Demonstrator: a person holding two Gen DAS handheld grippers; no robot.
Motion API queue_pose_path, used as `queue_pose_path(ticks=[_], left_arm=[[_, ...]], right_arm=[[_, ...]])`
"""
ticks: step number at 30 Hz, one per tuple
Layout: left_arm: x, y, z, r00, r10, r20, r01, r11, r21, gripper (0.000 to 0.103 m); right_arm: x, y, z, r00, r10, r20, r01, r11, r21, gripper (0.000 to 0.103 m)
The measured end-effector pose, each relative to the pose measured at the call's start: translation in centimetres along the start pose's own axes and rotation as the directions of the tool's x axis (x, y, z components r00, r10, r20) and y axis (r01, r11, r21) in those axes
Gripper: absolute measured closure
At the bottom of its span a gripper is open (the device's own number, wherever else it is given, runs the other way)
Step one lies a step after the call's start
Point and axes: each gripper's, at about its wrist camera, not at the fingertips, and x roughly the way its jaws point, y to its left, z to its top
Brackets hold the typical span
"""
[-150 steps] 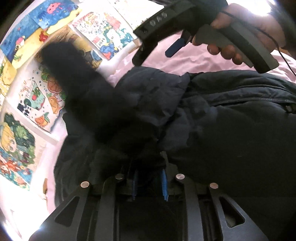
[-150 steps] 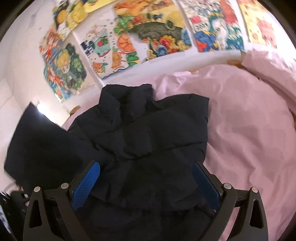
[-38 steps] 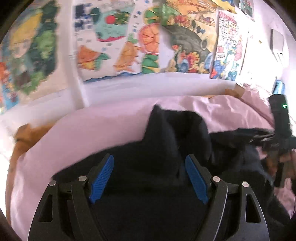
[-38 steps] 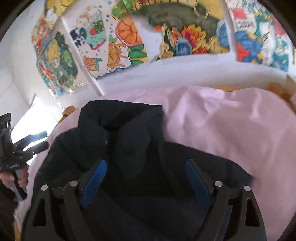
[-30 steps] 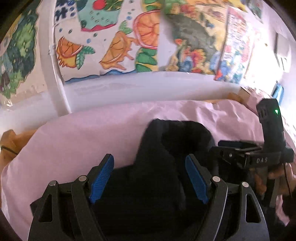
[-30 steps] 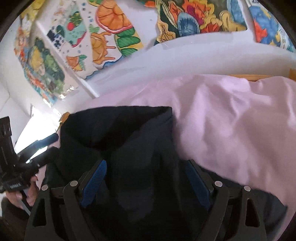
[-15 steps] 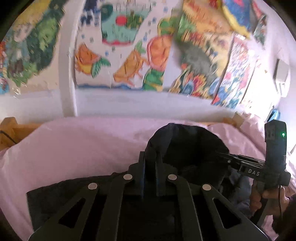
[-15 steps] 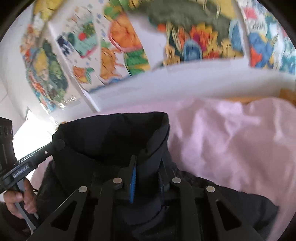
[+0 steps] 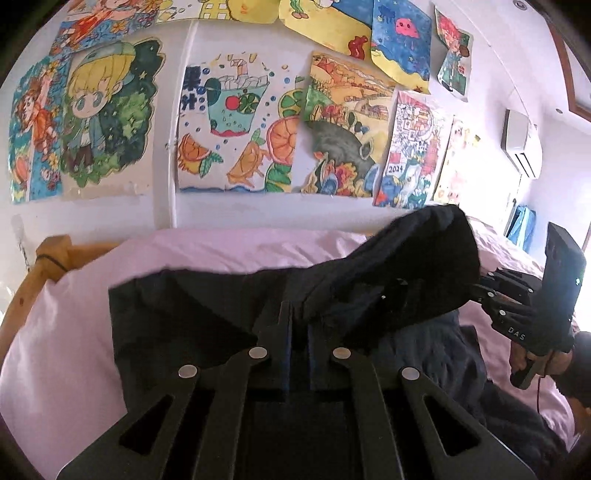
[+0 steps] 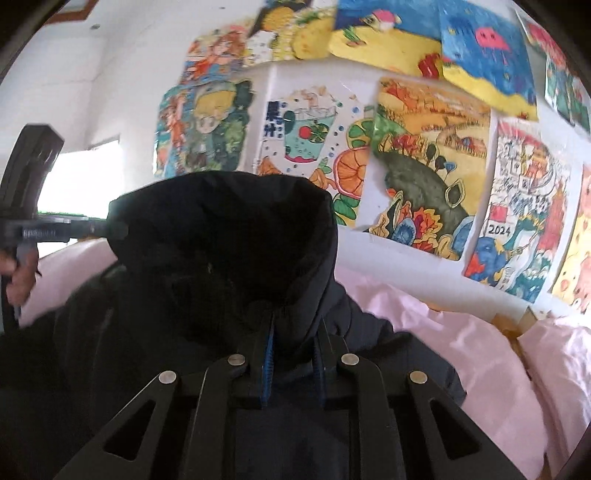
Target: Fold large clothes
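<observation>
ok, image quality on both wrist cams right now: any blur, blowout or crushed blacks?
Left wrist view: sharp, strong fisheye bending of the wall drawings; the jacket is near-black with little fold detail; bright daylight at the right edge. Right wrist view: softer, the upper drawings smeared by motion; the window is blown out white; the jacket collar interior is crushed to black.

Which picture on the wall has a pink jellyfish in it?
The blue and yellow painting high on the wall. It alone shows a pink jellyfish on blue; the others show fruit, cartoon children or landscapes.
</observation>
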Motion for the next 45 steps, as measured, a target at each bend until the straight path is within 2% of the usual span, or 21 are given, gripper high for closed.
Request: queue_pose_path(ticks=[6, 11, 14, 20, 23, 25, 28, 29, 31, 35, 37, 40, 41, 42, 45], left_arm=[[0.2, 0.7, -3.5, 0.999, -0.020, -0.027, 0.019, 0.998, -0.056, 0.100], [3.4, 1.2, -5.7, 0.994, 0.027, -0.108, -0.032, 0.998, -0.044, 0.100], [5.1, 1.4, -7.0, 0.988, 0.055, -0.143, -0.058, 0.998, -0.015, 0.100], [5.5, 2.1, -7.6, 0.989, 0.046, -0.140, -0.050, 0.999, -0.018, 0.100], [5.5, 1.9, -7.7, 0.989, 0.053, -0.139, -0.054, 0.998, -0.008, 0.100], [5.5, 1.8, -7.6, 0.989, 0.052, -0.139, -0.054, 0.999, -0.008, 0.100], [5.5, 1.8, -7.6, 0.989, 0.054, -0.139, -0.055, 0.998, -0.006, 0.100], [5.5, 1.8, -7.6, 0.989, 0.054, -0.139, -0.055, 0.998, -0.005, 0.100], [5.5, 1.7, -7.6, 0.988, 0.059, -0.140, -0.059, 0.998, 0.005, 0.100], [5.6, 1.7, -7.3, 0.985, 0.062, -0.159, -0.063, 0.998, 0.002, 0.099], [5.3, 1.9, -6.8, 0.984, 0.037, -0.175, -0.042, 0.999, -0.025, 0.097], [3.7, 2.1, -5.9, 0.986, 0.004, -0.167, -0.013, 0.998, -0.055, 0.090], [2.8, 2.1, -5.6, 0.990, -0.010, -0.139, 0.003, 0.999, -0.054, 0.082], [2.1, 2.0, -5.4, 0.993, -0.019, -0.114, 0.013, 0.999, -0.051, 0.070], [-0.7, 1.6, -4.3, 0.996, -0.084, 0.021, 0.085, 0.996, -0.035, 0.053]], right_arm=[[-0.6, 0.9, -4.1, 0.997, -0.001, -0.074, -0.001, 0.999, -0.032, 0.089], [1.8, 1.0, -7.1, 0.988, -0.015, -0.154, 0.009, 0.999, -0.039, 0.089], [2.5, 0.5, -7.9, 0.985, 0.000, -0.172, -0.002, 1.000, -0.012, 0.088], [0.1, -1.6, -7.1, 0.988, 0.077, -0.136, -0.068, 0.995, 0.070, 0.085], [-1.9, -2.5, -5.7, 0.995, 0.076, -0.067, -0.068, 0.992, 0.108, 0.079], [-2.5, -3.5, -4.4, 0.997, 0.075, -0.023, -0.070, 0.984, 0.165, 0.073], [-1.9, -4.8, -2.5, 0.997, 0.081, 0.015, -0.082, 0.958, 0.275, 0.072], [-1.0, -5.0, -1.9, 0.997, 0.078, -0.003, -0.073, 0.949, 0.308, 0.072], [1.0, -4.7, -1.5, 0.991, 0.122, -0.048, -0.100, 0.937, 0.334, 0.072], [5.3, -1.9, -3.2, 0.977, 0.106, -0.187, -0.059, 0.969, 0.239, 0.072], [6.3, -0.9, -4.6, 0.969, 0.075, -0.236, -0.032, 0.983, 0.180, 0.072], [6.7, 0.2, -6.1, 0.972, 0.029, -0.232, -0.006, 0.995, 0.099, 0.072], [6.7, 0.3, -6.3, 0.973, 0.024, -0.231, -0.003, 0.996, 0.089, 0.072], [6.7, 0.4, -6.5, 0.973, 0.022, -0.229, -0.002, 0.996, 0.087, 0.072], [6.9, 0.3, -7.0, 0.974, 0.023, -0.227, -0.004, 0.996, 0.084, 0.072]])
